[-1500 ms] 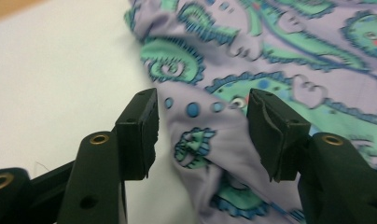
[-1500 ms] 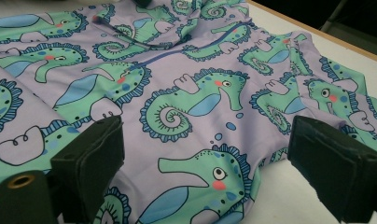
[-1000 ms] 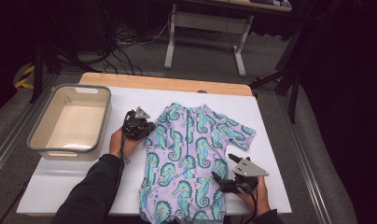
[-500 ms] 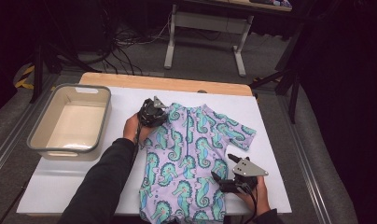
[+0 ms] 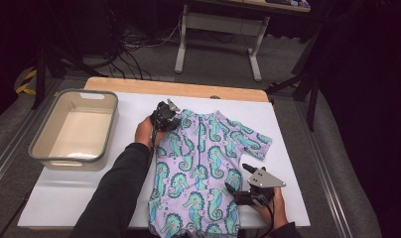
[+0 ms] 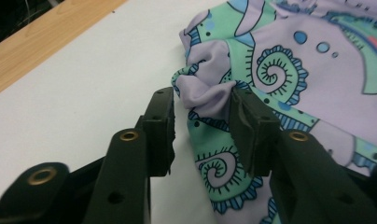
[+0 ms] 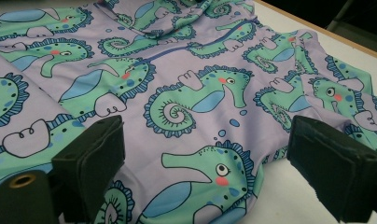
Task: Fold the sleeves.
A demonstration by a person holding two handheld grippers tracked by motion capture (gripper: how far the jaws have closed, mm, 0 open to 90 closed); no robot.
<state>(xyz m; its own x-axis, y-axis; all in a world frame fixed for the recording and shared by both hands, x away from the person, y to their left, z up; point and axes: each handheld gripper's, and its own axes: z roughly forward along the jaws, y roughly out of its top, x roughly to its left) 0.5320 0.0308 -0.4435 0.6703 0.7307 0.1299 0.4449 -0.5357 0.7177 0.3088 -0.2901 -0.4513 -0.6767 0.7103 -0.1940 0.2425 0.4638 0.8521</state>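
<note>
left gripper [image 5: 174, 110]: jaws just opening, part-open | right gripper [image 5: 234, 191]: jaws wide apart, low, level

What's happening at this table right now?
A person works a seahorse-print swimsuit lying flat on the white table. The left gripper has a bunched fold of its sleeve edge between jaws that have just been opening. The right gripper stands wide open over the lower hem. A grey bin sits aside.

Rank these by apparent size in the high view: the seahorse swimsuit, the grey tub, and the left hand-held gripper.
1. seahorse swimsuit, largest.
2. grey tub, somewhat smaller, though not by much.
3. left hand-held gripper, clearly smallest.
</note>
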